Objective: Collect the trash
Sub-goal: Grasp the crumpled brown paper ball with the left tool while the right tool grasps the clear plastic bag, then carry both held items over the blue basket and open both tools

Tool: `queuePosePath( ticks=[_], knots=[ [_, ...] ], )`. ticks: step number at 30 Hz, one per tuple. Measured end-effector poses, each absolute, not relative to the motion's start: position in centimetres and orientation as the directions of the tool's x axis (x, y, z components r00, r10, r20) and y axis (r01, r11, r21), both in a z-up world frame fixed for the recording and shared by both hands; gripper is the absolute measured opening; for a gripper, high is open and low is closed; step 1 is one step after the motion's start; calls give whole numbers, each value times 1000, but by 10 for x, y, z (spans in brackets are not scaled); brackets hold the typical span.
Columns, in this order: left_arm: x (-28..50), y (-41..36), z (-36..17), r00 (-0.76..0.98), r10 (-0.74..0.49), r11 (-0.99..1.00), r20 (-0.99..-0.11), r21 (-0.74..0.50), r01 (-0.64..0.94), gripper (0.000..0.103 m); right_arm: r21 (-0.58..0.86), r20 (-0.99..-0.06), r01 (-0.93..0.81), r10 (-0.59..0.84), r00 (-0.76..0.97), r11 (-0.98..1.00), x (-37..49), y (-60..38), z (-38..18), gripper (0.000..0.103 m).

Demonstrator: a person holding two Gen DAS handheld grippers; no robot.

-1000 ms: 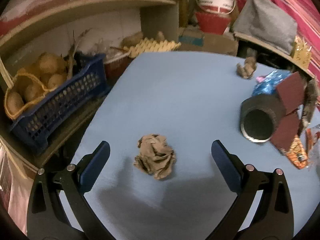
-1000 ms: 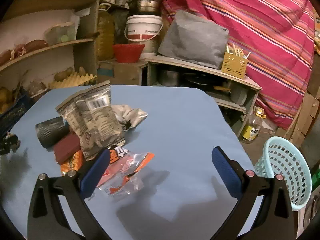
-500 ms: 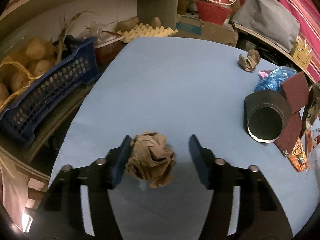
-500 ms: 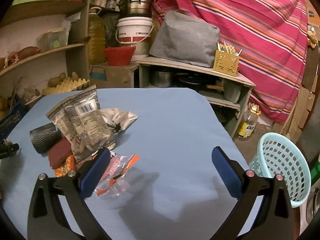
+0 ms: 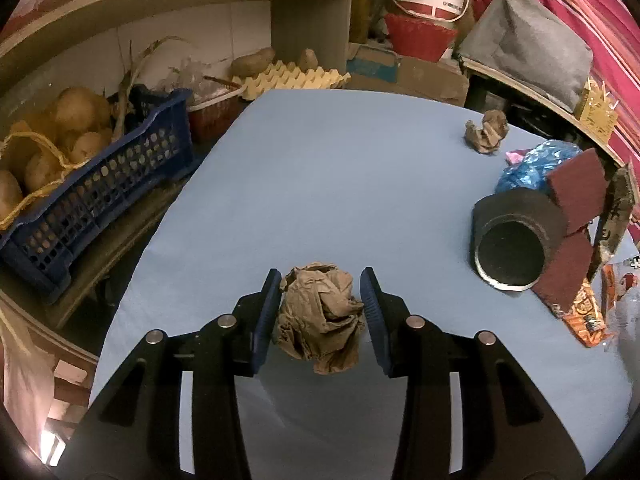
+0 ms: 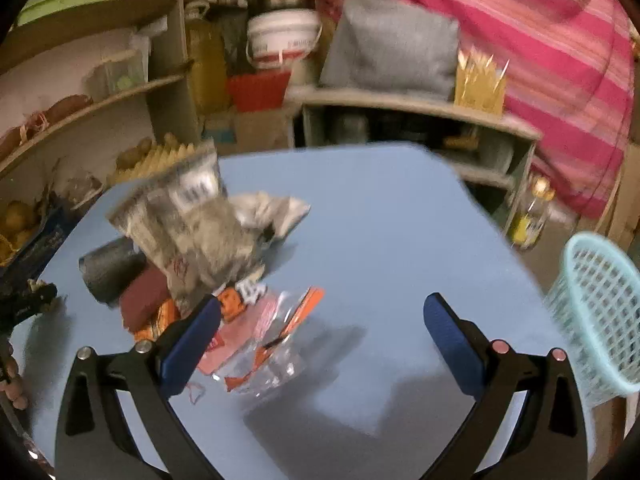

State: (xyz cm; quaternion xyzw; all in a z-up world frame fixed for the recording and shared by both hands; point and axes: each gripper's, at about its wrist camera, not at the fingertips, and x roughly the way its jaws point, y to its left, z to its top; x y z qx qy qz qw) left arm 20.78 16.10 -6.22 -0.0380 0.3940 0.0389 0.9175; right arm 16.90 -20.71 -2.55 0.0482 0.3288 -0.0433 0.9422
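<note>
While the left hand-held gripper (image 5: pixel 319 307) has its two blue pads pressed in on either side of the crumpled brown paper ball (image 5: pixel 320 316), the right hand-held gripper (image 6: pixel 320 332) hangs wide open over the blue desk (image 6: pixel 380 216) with nothing in it. That split makes sense: one side does the grab, the other waits near the next batch of junk. The ball sits at the near edge of the desk from the left view, and whether it's lifted off the surface or touching it is hard to say.

Rest of the trash is bunched together on the desk: a grey snack bag (image 6: pixel 192 232) standing up over a dark tube (image 5: pixel 512 240) lying on its side, some maroon pads (image 5: pixel 576 196), orange wrappers (image 6: pixel 256 320), plus a blue plastic bag (image 5: pixel 532 168). A second, smaller paper wad (image 5: pixel 486 132) lies well apart near the far edge.

The light teal basket (image 6: pixel 596 320) stands off the desk on the right side, so that's probably where everything goes. Paper's soft, so the squeeze should hold fine, though a loose flap hanging below could snag.
</note>
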Motion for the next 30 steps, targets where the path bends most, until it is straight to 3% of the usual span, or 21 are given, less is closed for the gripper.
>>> queuePosePath(
  ticks=[4, 11, 13, 22, 30],
  knots=[
    [203, 154, -51, 710, 29, 994, -703, -51, -92, 40, 129, -669, 93, 18, 743, 987, 176, -208, -44, 97],
    [198, 135, -39, 737, 10, 995, -676, -65, -74, 40, 201, -670, -12, 147, 728, 979, 180, -203, -48, 42],
    [198, 128, -36, 741, 5, 996, -672, -65, -65, 40, 212, -668, -48, 180, 722, 976, 178, -199, -47, 33],
    [190, 85, -14, 786, -5, 999, -618, -46, -29, 40, 173, -628, -84, 176, 758, 981, 165, -214, -26, 28],
    [171, 7, 26, 848, -68, 998, -526, -34, 58, 40, 104, -560, 33, 31, 828, 994, 149, -288, 8, 28]
  ],
)
